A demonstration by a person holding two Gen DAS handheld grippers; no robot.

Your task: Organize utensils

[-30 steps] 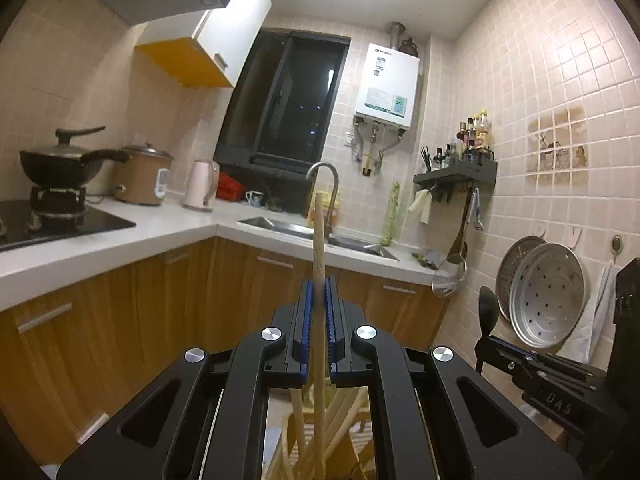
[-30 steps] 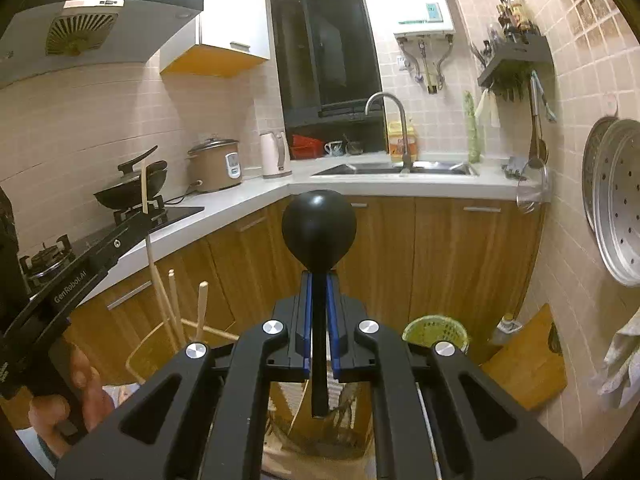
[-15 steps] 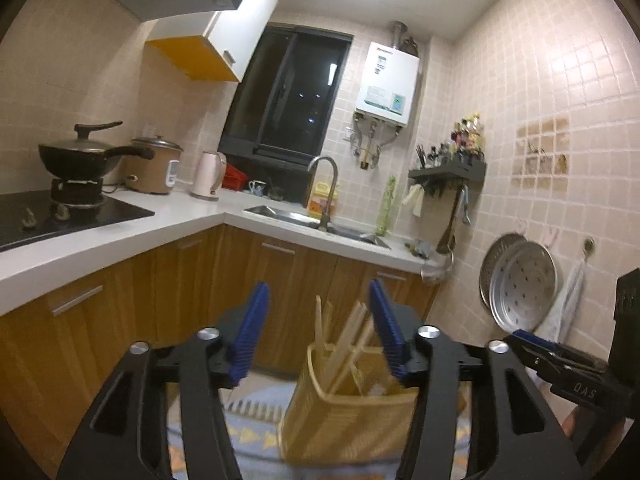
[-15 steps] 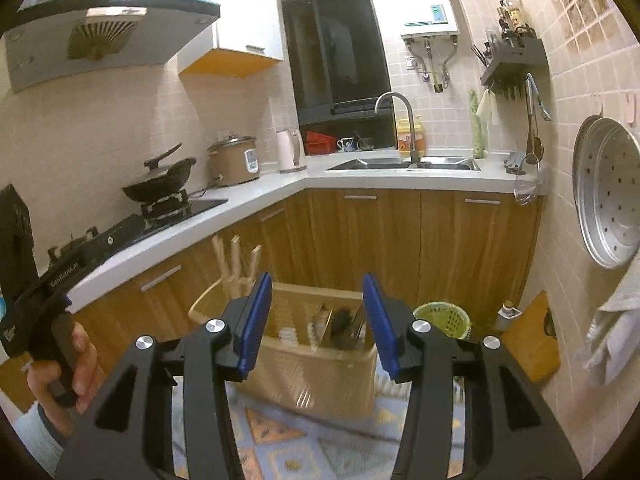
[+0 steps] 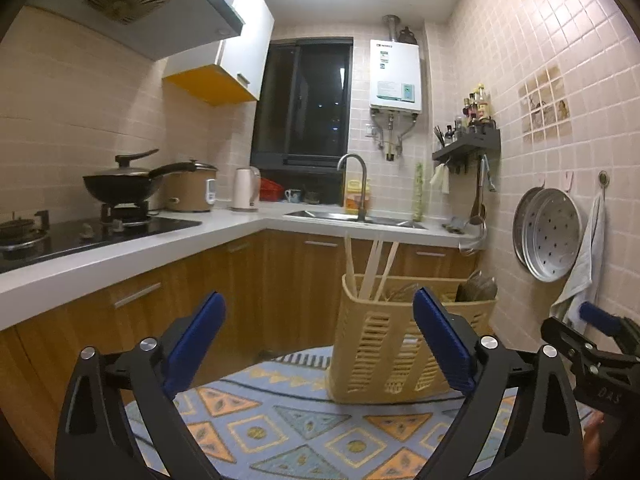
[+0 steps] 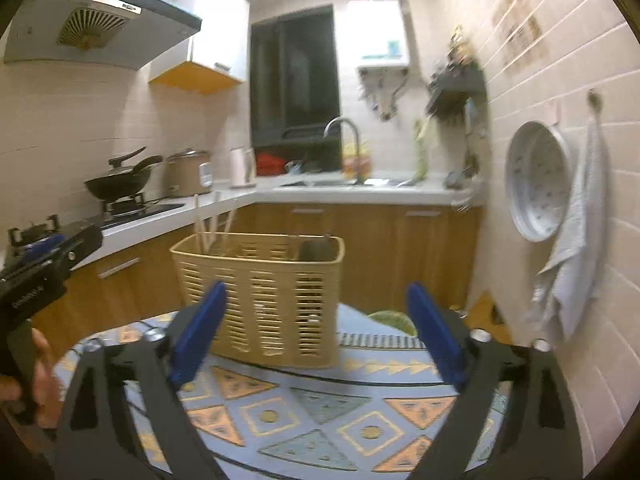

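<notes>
A yellow slotted utensil basket [image 5: 400, 344] [image 6: 264, 296] stands on a round table under a patterned blue cloth [image 5: 304, 424]. Wooden chopsticks [image 5: 370, 268] [image 6: 208, 220] stick up from its left compartment, and a dark ladle head [image 5: 476, 290] [image 6: 316, 250] shows in the right one. My left gripper [image 5: 320, 348] is back from the basket, its jaws opening wide with nothing between them. My right gripper [image 6: 316, 340] also sits back from the basket, jaws opening wide and empty. Each gripper shows at the edge of the other's view, the left held by a hand [image 6: 40, 376].
An L-shaped counter [image 5: 120, 252] with wooden cabinets runs behind the table, carrying a stove with a wok [image 5: 120, 184], a rice cooker [image 5: 188, 192], a kettle and a sink [image 5: 352, 216]. Steamer trays [image 5: 548, 236] and a towel [image 6: 572, 248] hang on the right wall.
Both grippers were shut, the left on a chopstick and the right on the black ladle, over the basket. Both let go, opened wide and drew back and down; the utensils now stand in the basket.
</notes>
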